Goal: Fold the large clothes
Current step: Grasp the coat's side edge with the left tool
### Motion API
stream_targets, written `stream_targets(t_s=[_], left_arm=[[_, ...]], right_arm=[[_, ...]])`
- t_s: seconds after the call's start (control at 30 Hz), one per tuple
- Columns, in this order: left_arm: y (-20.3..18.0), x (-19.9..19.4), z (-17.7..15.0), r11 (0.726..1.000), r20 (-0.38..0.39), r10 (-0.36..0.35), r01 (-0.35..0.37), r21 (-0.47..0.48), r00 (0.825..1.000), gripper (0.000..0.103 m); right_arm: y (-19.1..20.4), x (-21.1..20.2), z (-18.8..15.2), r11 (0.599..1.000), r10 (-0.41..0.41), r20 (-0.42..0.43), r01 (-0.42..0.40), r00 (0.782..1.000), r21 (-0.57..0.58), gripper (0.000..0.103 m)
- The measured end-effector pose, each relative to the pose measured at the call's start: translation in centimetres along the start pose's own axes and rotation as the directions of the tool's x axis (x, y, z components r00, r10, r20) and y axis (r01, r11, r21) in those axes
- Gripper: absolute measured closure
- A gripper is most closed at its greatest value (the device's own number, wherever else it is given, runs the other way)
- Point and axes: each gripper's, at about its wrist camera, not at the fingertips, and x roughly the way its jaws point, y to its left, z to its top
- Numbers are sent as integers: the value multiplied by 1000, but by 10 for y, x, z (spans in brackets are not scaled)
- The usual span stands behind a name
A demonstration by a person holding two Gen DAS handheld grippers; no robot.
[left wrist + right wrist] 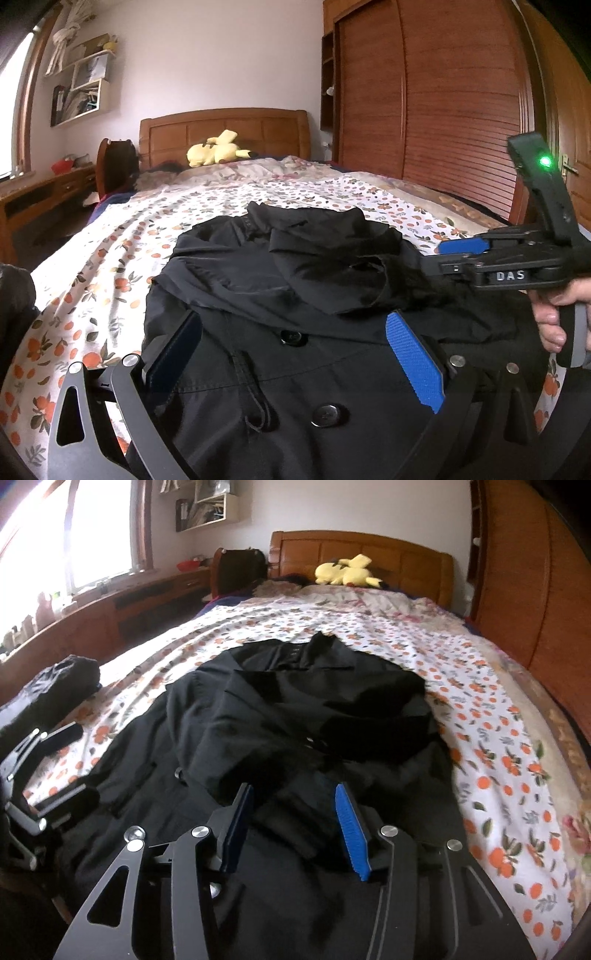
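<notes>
Floral bedspread [491, 716]; black coat [295, 709] folds hard to discern, perhaps sleeve.

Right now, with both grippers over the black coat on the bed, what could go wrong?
1. The black button-front coat lies with a sleeve bunched across its chest; folding over that lump may lock in creases.
2. The right gripper stands open with loose fabric between its blue pads; closing could pinch several layers.
3. The left gripper, open, frames a black button and a hanging loop, which a pad might snag.
</notes>
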Motion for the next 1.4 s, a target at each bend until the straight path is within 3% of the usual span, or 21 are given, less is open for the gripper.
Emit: stream_targets(t_s=[0.43, 0.87, 1.13, 1.3, 1.4], left_arm=[[-28, 8, -3, 998, -30, -5, 6, 55, 1000, 3], [-92, 30, 9, 994, -95, -55, 64, 94, 994, 3], [-137, 70, 26, 982, -182, -84, 112, 149, 980, 28], [-159, 102, 25, 971, -249, -22, 80, 224, 968, 37], [-163, 123, 20, 970, -316, 2, 75, 233, 949, 42]], right_arm=[[-38, -13, -42, 995, -96, 11, 96, 995, -11, 58], [-80, -32, -71, 998, -59, -5, 59, 998, 27, 59], [-115, -58, -83, 995, -53, 38, 49, 998, 83, 58], [-133, -68, -90, 993, -44, 48, 39, 998, 114, 58], [-140, -71, -94, 992, -38, 53, 31, 998, 120, 58]])
